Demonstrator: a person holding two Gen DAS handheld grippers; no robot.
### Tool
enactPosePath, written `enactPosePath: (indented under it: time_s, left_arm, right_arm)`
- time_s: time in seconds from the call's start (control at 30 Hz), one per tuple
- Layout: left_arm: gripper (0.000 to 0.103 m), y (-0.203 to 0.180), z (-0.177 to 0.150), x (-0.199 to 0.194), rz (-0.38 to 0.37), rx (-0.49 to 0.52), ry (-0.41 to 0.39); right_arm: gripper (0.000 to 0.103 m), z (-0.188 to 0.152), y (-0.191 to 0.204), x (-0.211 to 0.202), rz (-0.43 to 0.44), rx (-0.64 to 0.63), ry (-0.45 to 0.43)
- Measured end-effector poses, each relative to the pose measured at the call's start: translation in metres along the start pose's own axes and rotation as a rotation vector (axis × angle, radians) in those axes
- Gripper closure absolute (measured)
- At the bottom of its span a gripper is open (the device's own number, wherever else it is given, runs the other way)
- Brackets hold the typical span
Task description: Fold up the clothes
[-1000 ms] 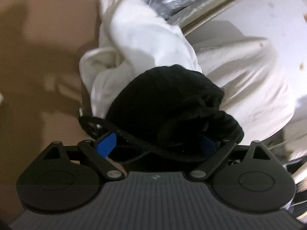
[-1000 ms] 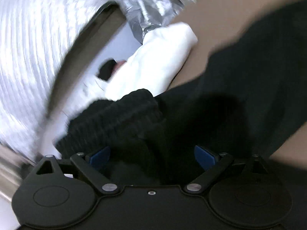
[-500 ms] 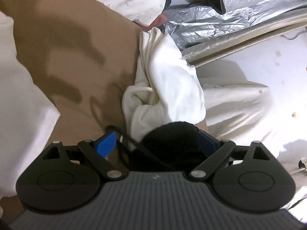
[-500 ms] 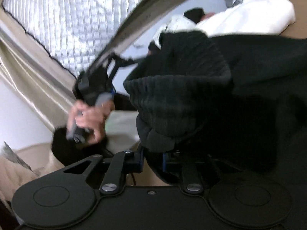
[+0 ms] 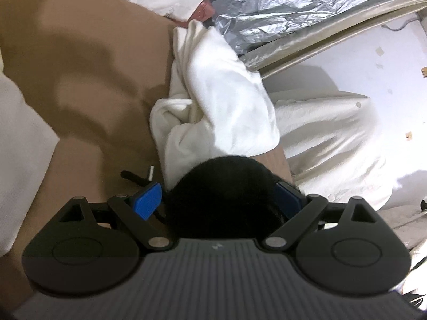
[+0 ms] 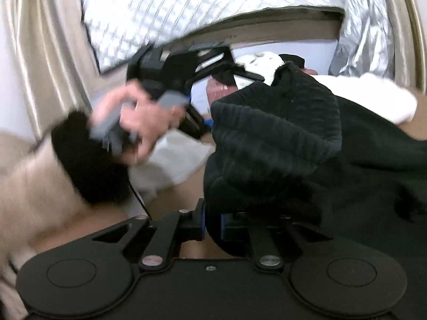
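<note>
Tan bedcover [image 5: 88, 85] fills the left of the left wrist view, with a white cloth [image 5: 18, 144] lying over its left edge; a crumpled white garment [image 5: 221, 98] sits near the cover's right edge, and beyond that edge a cream garment [image 5: 336, 144] hangs down toward the pale floor [image 5: 373, 53]; silver foil sheeting [image 5: 293, 13] lies past the cover's far right corner. Left gripper [image 5: 218, 200] has its jaws spread wide, blue pads [image 5: 148, 200] standing apart on either side of a bunched mass of the black knitted garment [image 5: 224, 194]; whether the pads press the cloth cannot be told. In the right wrist view, blurred, the person's left hand [image 6: 136, 122] holds the other gripper's handle at left, a black sleeve [image 6: 85, 160] at the wrist; quilted silver sheeting [image 6: 186, 8] and a beige curtain [image 6: 45, 53] stand behind. Right gripper [image 6: 213, 226] has its jaws drawn narrow and clamped on a ribbed fold of the black knitted garment [image 6: 275, 144], which rises from the jaws and spreads across the right side of the bedcover; white clothing [image 6: 373, 96] lies behind it at the far right.
</note>
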State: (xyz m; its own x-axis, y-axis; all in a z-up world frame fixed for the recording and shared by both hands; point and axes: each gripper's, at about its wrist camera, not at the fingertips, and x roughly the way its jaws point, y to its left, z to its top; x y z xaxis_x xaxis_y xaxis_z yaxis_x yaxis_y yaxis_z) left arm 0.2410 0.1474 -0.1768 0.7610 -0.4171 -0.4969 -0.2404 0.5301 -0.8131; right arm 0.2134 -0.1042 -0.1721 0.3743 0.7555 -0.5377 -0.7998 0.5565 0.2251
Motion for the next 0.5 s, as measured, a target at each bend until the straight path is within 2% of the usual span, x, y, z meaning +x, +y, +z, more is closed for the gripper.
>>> enactPosePath:
  time_s: [0.1, 0.27, 0.33, 0.4, 0.43, 0.5]
  left_arm:
    - [0.011, -0.005, -0.004, 0.005, 0.021, 0.043, 0.024]
    - [0.010, -0.010, -0.012, 0.023, 0.030, 0.048, 0.140]
    - [0.005, -0.015, -0.019, 0.030, 0.086, 0.080, 0.176]
    - [0.004, -0.027, -0.032, 0.037, 0.136, 0.131, 0.209]
    - [0.004, -0.034, -0.039, 0.041, 0.152, 0.156, 0.227]
    - [0.004, -0.048, -0.057, 0.053, 0.135, 0.200, 0.272]
  right_arm:
    - [0.091, -0.013, 0.000, -0.019, 0.023, 0.029, 0.013]
    - [0.092, -0.039, -0.007, -0.027, -0.015, 0.024, 0.091]
    - [0.092, -0.050, -0.017, -0.033, -0.058, 0.054, 0.120]
    - [0.093, -0.061, -0.027, -0.039, -0.142, 0.083, 0.143]
    - [0.093, -0.065, -0.032, -0.043, -0.154, 0.111, 0.143]
    - [0.093, -0.069, -0.037, -0.050, -0.159, 0.152, 0.135]
